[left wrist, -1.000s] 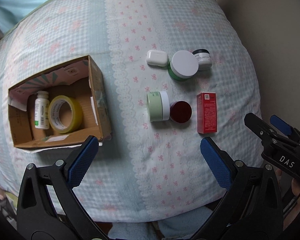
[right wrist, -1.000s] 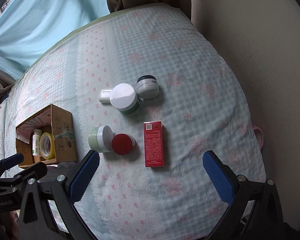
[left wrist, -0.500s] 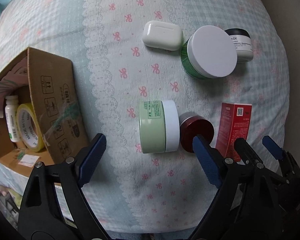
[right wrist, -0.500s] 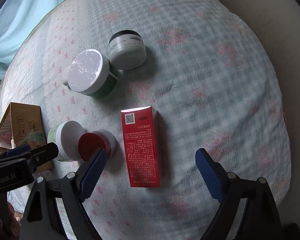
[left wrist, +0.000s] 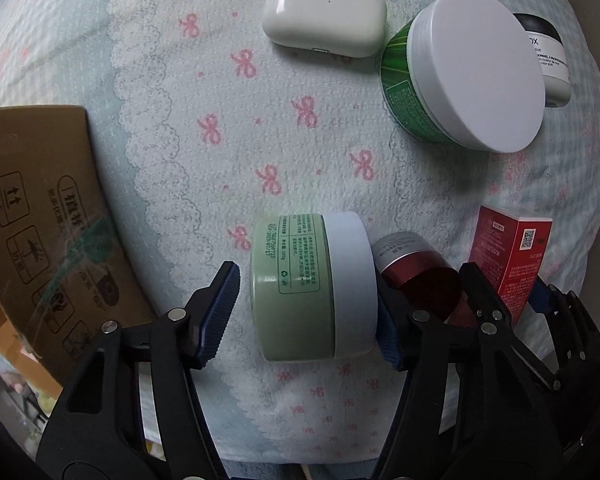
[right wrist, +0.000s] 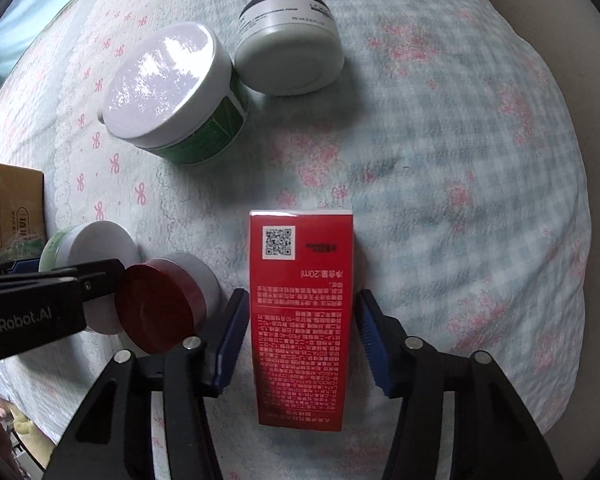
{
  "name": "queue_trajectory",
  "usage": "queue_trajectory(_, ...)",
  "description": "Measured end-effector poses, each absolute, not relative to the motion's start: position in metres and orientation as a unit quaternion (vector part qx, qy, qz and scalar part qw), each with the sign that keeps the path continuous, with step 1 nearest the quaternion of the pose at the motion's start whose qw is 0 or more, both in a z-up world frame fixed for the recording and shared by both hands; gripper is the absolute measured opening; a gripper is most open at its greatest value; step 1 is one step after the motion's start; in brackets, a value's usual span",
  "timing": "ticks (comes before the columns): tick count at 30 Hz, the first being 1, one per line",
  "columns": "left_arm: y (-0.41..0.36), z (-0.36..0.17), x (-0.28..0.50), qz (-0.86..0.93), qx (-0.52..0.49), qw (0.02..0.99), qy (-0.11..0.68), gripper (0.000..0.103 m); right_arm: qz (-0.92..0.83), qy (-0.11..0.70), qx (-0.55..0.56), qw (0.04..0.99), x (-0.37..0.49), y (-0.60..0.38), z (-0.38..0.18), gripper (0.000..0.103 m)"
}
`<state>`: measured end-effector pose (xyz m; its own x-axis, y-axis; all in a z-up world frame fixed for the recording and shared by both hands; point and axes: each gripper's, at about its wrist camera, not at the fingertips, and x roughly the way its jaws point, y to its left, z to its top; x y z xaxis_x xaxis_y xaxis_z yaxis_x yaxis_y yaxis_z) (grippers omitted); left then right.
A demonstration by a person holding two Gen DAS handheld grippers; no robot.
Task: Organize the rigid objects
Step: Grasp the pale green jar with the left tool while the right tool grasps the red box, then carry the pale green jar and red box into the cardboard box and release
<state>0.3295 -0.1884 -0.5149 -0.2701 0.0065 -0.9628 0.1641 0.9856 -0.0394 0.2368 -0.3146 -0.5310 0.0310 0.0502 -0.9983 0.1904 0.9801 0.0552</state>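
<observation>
Left gripper (left wrist: 306, 316) is down over the bed, jaws partly open and straddling the pale green cream jar (left wrist: 312, 288) that lies on its side; the right pad looks to be at the white lid, the left pad just clear of the base, so not yet clamped. Right gripper (right wrist: 300, 336) is likewise low, jaws narrowed around the red carton (right wrist: 302, 316) lying flat, a sliver of gap either side. A second ago both tools hung well back with jaws spread wide and the whole spread of items in sight; since then both have dropped in and closed most of the way, each committed to one object. Just beside the green jar, touching or nearly so, lies the red-capped jar (left wrist: 416, 276), wedged between the two targets. Farther out: a dark green tub with white lid (left wrist: 472, 68), a grey jar with a black top (right wrist: 290, 40) against it, a white earbud case (left wrist: 324, 14). The cardboard box (left wrist: 40, 216) stands to the left, presumably the destination. Two simultaneous pickups look imminent; the red-capped jar may get nudged.
</observation>
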Motion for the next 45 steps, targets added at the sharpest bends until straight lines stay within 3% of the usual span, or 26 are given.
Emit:
queue_trajectory(2,-0.184,-0.518,0.33,-0.062,0.043,0.603,0.794,0.057,-0.055,0.697,0.073,0.711,0.237,-0.312,-0.536,0.041)
queue_trajectory(3,-0.181,-0.518,0.33,-0.063,0.031,0.603,0.795,0.051,-0.055,0.696,0.073,0.712,0.237,-0.314,-0.538,0.04)
queue_trajectory(4,-0.181,-0.519,0.33,-0.069,0.021,0.6,0.796,0.039,-0.056,0.694,0.075,0.714,0.236,-0.314,-0.538,0.04)
queue_trajectory(8,-0.192,-0.514,0.324,-0.077,0.057,0.613,0.784,0.039,-0.056,0.693,0.073,0.715,0.238,-0.316,-0.538,0.04)
queue_trajectory(19,-0.174,-0.472,0.314,-0.077,0.02,0.643,0.762,0.039,-0.038,0.684,0.09,0.722,0.231,-0.322,-0.517,0.038)
queue_trajectory(35,-0.083,-0.292,0.277,-0.119,-0.051,0.741,0.659,0.039,-0.038,0.597,0.096,0.796,0.209,-0.293,-0.357,0.038)
queue_trajectory(45,0.043,-0.23,0.245,-0.123,-0.065,0.77,0.623,0.039,-0.028,0.543,0.099,0.833,0.203,-0.189,-0.27,0.038)
